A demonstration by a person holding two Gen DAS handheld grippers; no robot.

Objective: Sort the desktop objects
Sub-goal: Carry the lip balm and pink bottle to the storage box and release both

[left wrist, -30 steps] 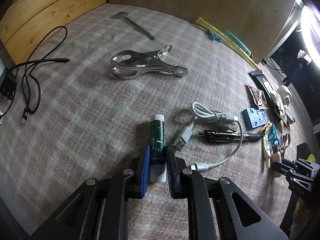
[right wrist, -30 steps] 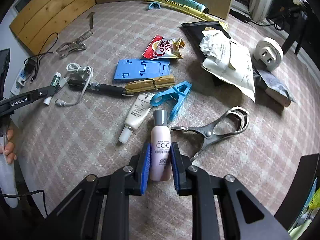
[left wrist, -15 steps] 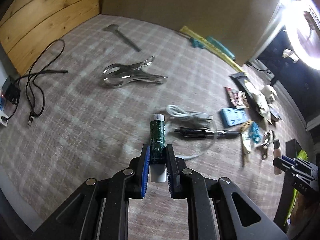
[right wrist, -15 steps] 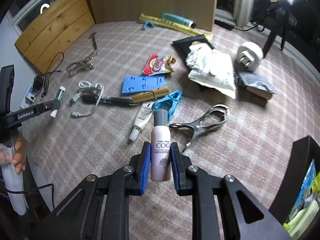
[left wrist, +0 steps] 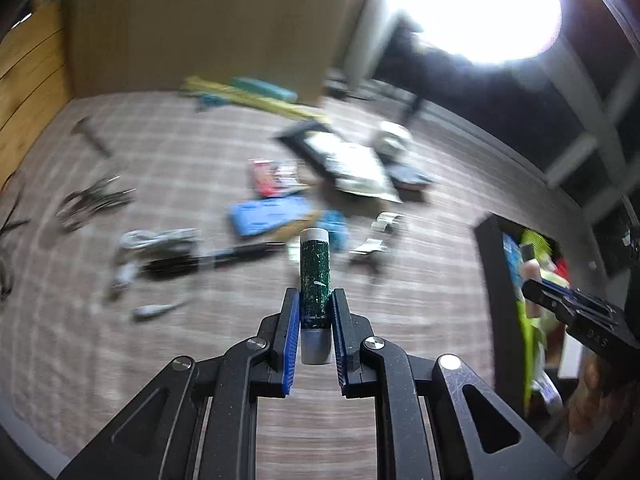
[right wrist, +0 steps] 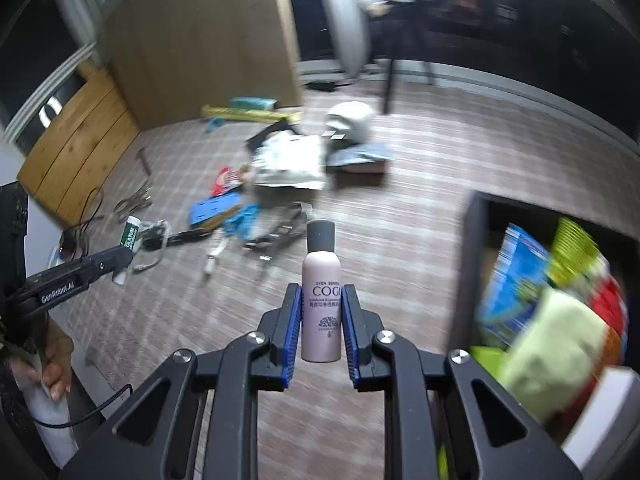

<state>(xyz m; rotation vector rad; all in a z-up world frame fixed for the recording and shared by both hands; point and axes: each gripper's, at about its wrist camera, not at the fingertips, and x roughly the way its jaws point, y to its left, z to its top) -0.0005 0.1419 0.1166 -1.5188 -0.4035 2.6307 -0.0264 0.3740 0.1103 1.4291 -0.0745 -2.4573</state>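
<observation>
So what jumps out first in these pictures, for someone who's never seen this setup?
Each pair of tongs grips a small container upright: the left tongs hold a dark green tube with a white cap, the right tongs a pale pink bottle with a grey cap. Beyond them, blurred clutter lies scattered on the checked cloth, and at the right a black box is stuffed with bright packets.

Home room, makeshift desk setup: table with plaid cloth, wood panels behind, ring light overhead, household clutter such as cables, snack packet, black storage box.
</observation>
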